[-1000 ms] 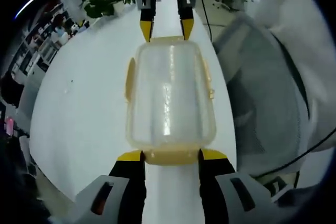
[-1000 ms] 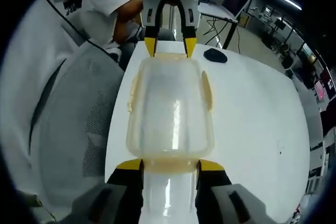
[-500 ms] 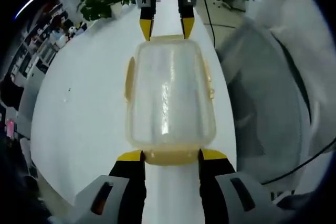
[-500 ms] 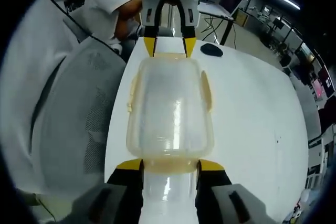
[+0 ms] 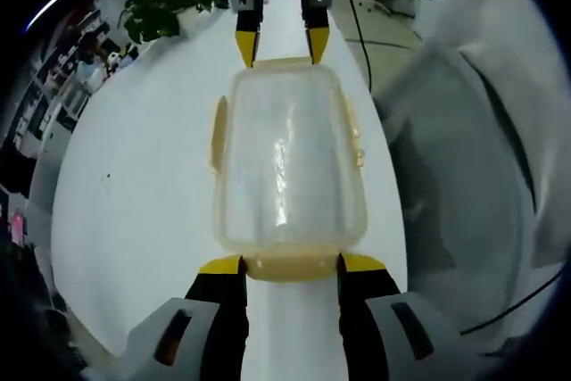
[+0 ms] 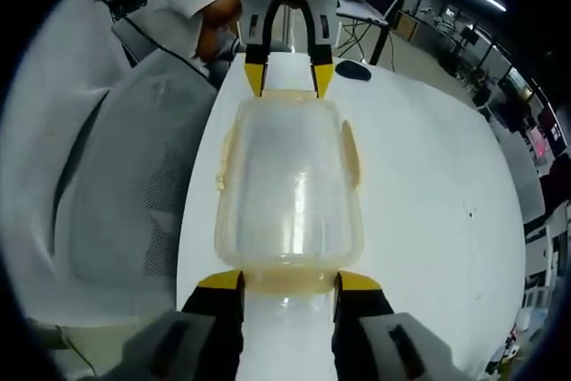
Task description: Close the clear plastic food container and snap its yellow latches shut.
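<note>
While each yellow-tipped gripper (image 5: 288, 263) (image 6: 287, 279) clamps an end latch, the frosted, round-cornered container (image 5: 288, 162) spans between — glossy white table (image 5: 143, 185) beneath.

White table (image 5: 143, 185); clear container (image 5: 290, 167) above (contact unclear).

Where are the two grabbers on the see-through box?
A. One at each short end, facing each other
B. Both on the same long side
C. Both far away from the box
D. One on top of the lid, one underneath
A: in the left gripper view the left gripper sits at the near end of the clear container, and the right gripper meets its far end, facing it.
</note>
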`<state>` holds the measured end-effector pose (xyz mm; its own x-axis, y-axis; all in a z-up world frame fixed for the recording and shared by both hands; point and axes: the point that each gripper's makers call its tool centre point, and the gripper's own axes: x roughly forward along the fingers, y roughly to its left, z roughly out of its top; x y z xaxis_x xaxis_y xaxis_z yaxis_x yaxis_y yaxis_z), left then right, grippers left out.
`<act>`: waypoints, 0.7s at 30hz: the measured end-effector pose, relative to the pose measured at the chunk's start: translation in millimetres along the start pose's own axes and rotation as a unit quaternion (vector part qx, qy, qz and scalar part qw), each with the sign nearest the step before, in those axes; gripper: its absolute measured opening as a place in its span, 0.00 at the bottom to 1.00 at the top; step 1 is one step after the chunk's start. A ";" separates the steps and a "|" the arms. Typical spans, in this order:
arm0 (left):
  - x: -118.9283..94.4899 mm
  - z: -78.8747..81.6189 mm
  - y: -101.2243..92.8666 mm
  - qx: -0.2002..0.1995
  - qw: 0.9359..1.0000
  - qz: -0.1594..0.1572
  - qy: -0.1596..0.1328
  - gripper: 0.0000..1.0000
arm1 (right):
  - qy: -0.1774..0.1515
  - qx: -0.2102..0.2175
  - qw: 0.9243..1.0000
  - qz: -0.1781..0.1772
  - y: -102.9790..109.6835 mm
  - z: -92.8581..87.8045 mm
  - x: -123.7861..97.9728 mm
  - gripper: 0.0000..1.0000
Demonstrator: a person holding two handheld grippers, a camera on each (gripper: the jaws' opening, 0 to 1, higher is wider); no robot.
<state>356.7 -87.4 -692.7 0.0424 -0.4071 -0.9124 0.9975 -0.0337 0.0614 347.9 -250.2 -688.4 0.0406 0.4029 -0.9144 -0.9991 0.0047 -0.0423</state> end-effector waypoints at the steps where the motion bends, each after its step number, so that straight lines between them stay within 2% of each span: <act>1: 2.4 2.9 0.1 0.000 1.000 -0.001 0.000 0.36 | 0.001 0.001 1.000 0.001 0.0 -2.4 0.2 0.36; 13: 28.3 19.9 2.0 -0.003 1.000 -0.005 0.007 0.36 | 0.004 0.003 1.000 0.009 -2.1 -33.7 5.3 0.36; 21: 45.2 27.3 6.7 0.005 1.000 0.002 0.013 0.37 | 0.007 0.007 1.000 0.006 -3.8 -49.8 8.9 0.36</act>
<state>363.8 -131.0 -722.5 0.0481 -0.3833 -0.9224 0.9968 -0.0404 0.0688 352.8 -292.2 -716.4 0.0277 0.3906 -0.9202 -0.9996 0.0123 -0.0249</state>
